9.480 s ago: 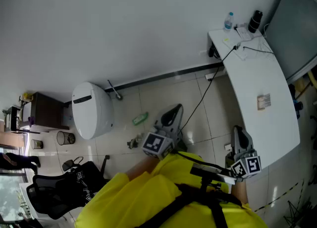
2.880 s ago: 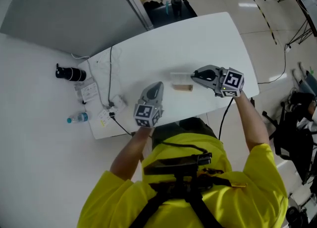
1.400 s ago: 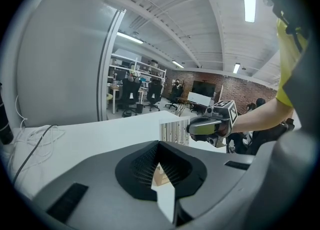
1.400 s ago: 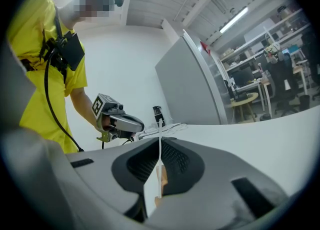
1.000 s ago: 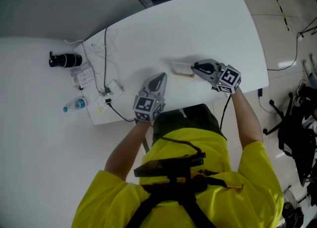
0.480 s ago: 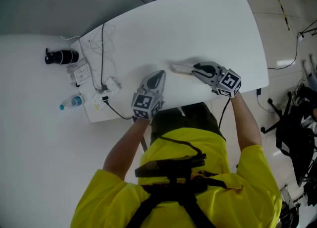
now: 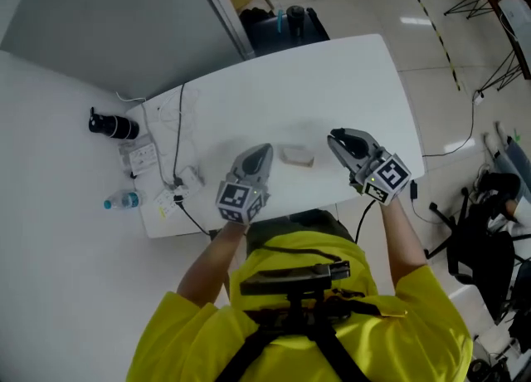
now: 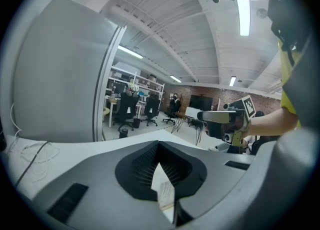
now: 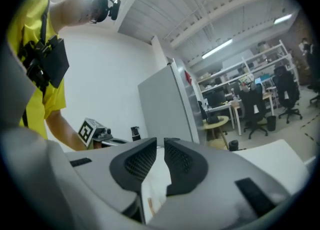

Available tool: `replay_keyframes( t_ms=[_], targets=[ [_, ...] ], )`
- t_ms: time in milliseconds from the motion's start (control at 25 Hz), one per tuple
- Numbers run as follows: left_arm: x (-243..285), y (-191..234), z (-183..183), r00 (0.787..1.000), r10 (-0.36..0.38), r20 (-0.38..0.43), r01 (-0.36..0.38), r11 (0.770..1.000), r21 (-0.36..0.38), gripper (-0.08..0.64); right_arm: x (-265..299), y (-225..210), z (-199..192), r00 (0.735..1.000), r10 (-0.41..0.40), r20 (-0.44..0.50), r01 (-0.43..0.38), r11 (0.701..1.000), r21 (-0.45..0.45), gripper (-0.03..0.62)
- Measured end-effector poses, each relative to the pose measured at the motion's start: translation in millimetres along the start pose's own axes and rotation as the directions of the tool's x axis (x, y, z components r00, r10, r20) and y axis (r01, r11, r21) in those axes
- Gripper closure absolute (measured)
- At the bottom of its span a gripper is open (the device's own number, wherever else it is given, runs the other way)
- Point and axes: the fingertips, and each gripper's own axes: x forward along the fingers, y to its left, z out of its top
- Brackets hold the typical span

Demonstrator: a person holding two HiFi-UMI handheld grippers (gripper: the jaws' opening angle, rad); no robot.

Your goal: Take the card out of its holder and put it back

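The pale card with its small holder lies on the white table, between my two grippers and touched by neither. My left gripper hangs just left of it, shut and empty. In the left gripper view the left gripper has its jaws meeting, and the card shows below them. My right gripper hangs just right of the card. In the right gripper view the right gripper shows a narrow gap with nothing in it; its jaws have just been closing.
At the table's left end lie a black flask, a water bottle, a cable and small white boxes. A grey partition stands behind. A dark bag sits on the floor beyond the table.
Both grippers have lifted off the table. The right gripper has drawn back to the right, away from the card, which stays lying on the table.
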Motion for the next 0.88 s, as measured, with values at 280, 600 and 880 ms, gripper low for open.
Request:
replay_keyframes(
  t_ms=[280, 600, 880],
  targets=[
    [-40, -11, 92, 0.988, -0.048, 0.147, 0.051, 0.999, -0.019, 0.558, -34, 24, 78, 0.928, -0.357, 0.111, 0.346, 0.932, 0.104, 0.587],
    [-91, -5, 121, 0.978, -0.075, 0.195, 0.077, 0.997, -0.003, 0.558, -70, 40, 74, 0.834, -0.534, 0.136, 0.508, 0.841, 0.186, 0.589],
    [-103, 1, 134, 0.972, -0.077, 0.220, 0.086, 0.996, -0.028, 0.558, -68, 58, 68, 0.793, -0.591, 0.149, 0.566, 0.805, 0.180, 0.589]
  ],
)
